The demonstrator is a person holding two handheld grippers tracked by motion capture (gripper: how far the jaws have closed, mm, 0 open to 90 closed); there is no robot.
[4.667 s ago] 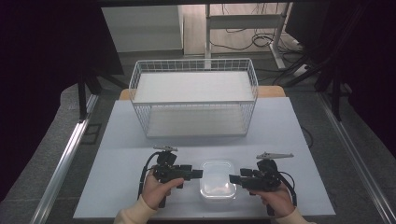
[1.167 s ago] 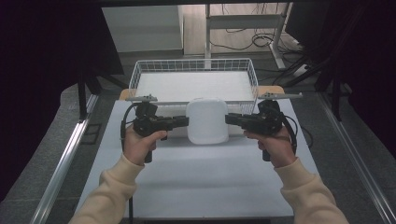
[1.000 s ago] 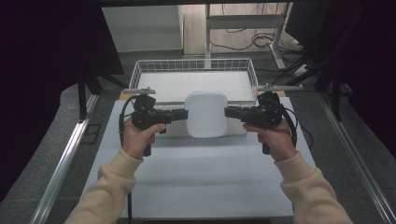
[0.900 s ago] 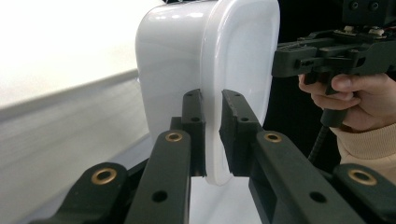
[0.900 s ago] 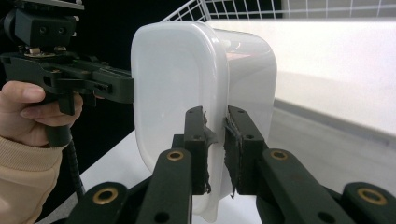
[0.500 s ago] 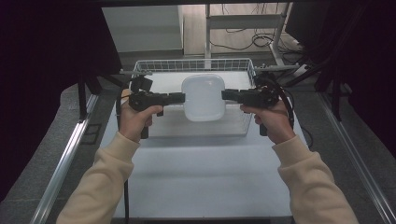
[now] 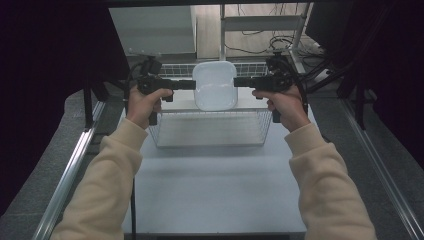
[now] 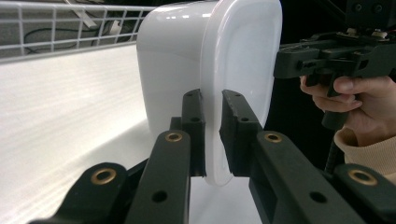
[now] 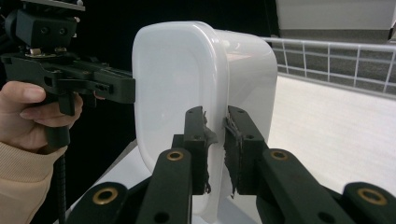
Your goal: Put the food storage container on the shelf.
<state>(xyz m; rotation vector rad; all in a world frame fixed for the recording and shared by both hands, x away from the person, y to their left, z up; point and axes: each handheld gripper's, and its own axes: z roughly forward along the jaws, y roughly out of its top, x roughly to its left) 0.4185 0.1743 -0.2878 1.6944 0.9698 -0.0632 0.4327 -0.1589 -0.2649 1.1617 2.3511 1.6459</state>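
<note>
No text, label, brand, number or sign can be read on anything here, whether in the high view or in either gripper view.

Pretty plain setup: a pale grey-white table (image 7: 215, 185) with metal rails (image 7: 70, 170) running along its left and right sides, over dark speckled grey flooring (image 7: 30, 150). Black curtains (image 7: 50, 60) hang on both sides. At the far end there's a light wooden floor with loose cables (image 7: 260, 45), and what looks like a metal shelf frame (image 7: 260, 22).
</note>
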